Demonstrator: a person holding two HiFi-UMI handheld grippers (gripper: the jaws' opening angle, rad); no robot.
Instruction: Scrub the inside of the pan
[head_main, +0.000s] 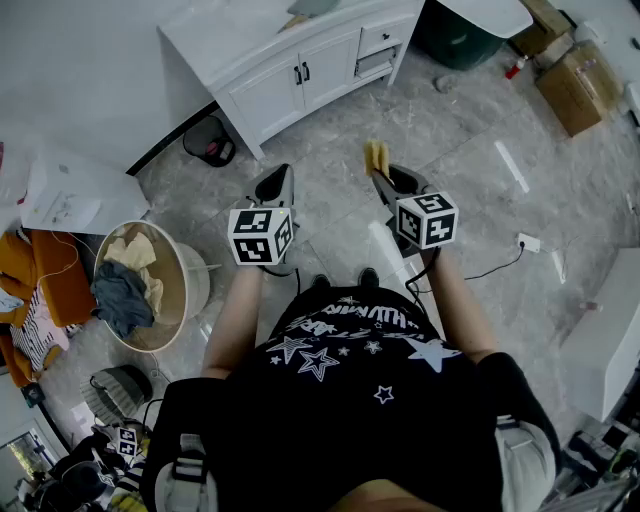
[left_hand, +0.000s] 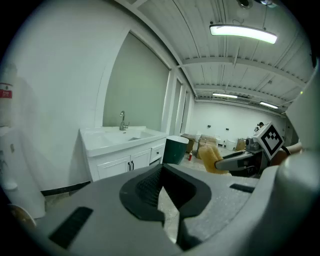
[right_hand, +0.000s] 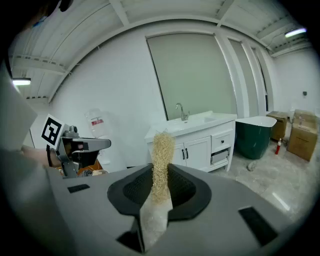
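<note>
Yellow fibrous sponge (right_hand: 161, 160) stands upright, clamped between the jaws of my right hand-held gripper (right_hand: 159, 192), in the air above the grey marble floor (head_main: 470, 140). My left hand-held gripper (left_hand: 162, 197) is level beside it, jaws together on nothing. Ahead across the floor: white sink cabinet (head_main: 300, 65), dark green tub (right_hand: 252, 134) to its right, small black bin (head_main: 210, 142) to its left. Basket (head_main: 195, 285) of clothes sits at my left. Cardboard boxes (head_main: 575, 90) stand far right.

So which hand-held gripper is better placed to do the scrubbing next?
Right. The right hand-held gripper is clamped on the yellow scrub pad; the left hand-held gripper is shut and empty. No pan shows in any view, so reach can't be compared.
</note>
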